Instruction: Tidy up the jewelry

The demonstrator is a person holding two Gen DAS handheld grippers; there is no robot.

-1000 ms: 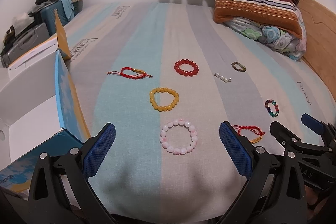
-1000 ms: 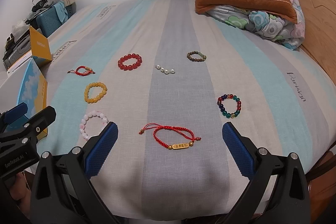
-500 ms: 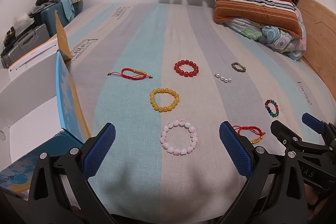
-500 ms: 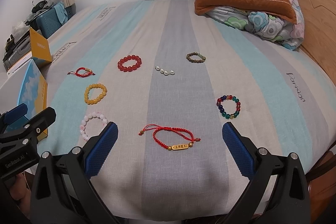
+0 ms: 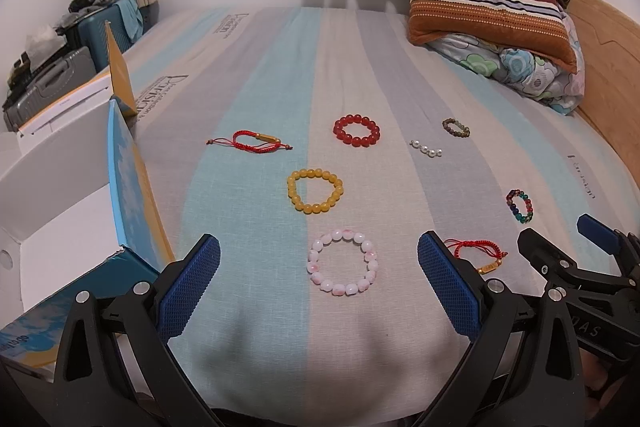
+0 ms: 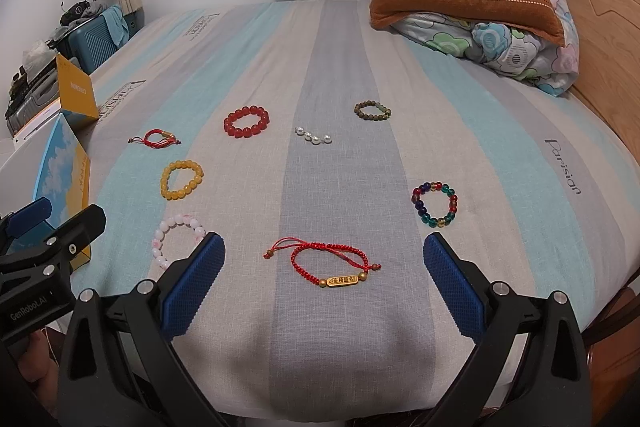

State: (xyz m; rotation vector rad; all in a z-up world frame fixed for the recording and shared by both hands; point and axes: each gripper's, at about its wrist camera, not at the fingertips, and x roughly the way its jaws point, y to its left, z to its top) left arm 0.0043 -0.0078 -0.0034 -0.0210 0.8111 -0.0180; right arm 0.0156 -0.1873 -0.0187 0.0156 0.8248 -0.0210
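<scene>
Pre-grasp: my left gripper [image 5: 318, 291] and right gripper [image 6: 324, 291] spread, empty. Next: pinch pink bracelet [image 5: 343, 263] beside open box [image 5: 56, 227].

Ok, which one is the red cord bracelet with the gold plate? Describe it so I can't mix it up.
Start at the near edge of the striped bed, on the grey stripe between the open right gripper pads. The red cord bracelet with the gold plate lies there. The other red cord bracelet, far left, is smaller with a gold tube, not an engraved flat plate.
</scene>
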